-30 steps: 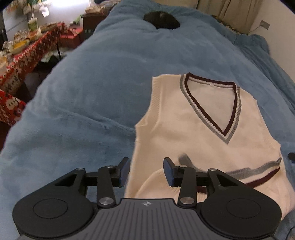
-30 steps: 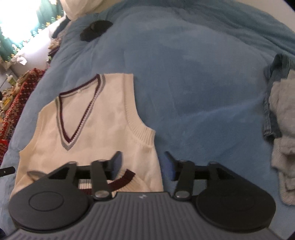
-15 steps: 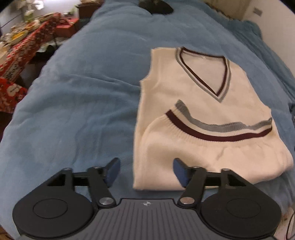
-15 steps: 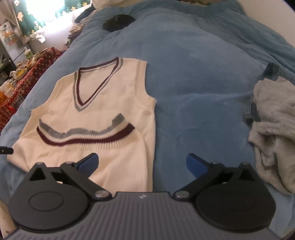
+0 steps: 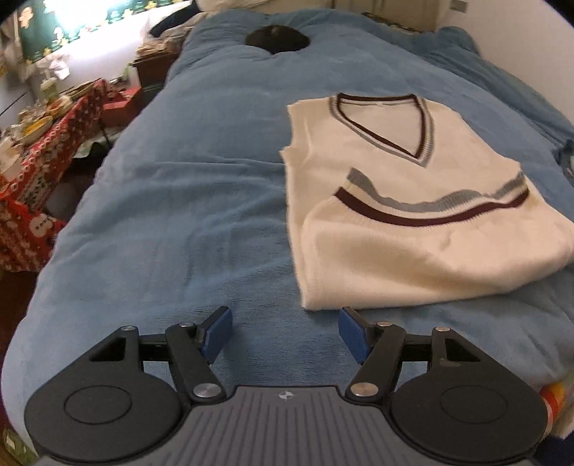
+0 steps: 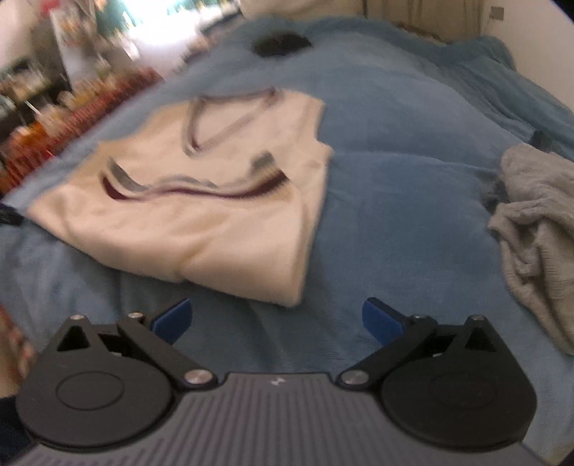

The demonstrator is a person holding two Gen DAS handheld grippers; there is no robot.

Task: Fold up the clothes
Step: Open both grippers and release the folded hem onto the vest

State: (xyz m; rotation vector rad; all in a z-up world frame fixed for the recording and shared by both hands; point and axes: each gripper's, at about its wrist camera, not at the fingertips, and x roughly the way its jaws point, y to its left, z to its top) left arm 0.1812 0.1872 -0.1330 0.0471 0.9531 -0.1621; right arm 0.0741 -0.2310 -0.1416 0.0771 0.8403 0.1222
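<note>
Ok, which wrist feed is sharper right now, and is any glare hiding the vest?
Left wrist view: mostly sharp, cream vest stripes crisp; the window at top left is blown out but off the vest. Right wrist view: motion-smeared, the vest stripes streak and the grey garment softens; no glare on either.

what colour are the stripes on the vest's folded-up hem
Dark maroon and grey on the cream vest; sharpest in the left wrist view.

Both cameras sit just behind their grippers and look forward and down along the fingers over a bed with a blue blanket (image 5: 186,200). The left view has the cream vest (image 5: 405,251) ahead to its right; the blurred right view has it ahead to its left. Both share the vest, the blanket and a dark object (image 5: 277,38) far up the bed.
</note>
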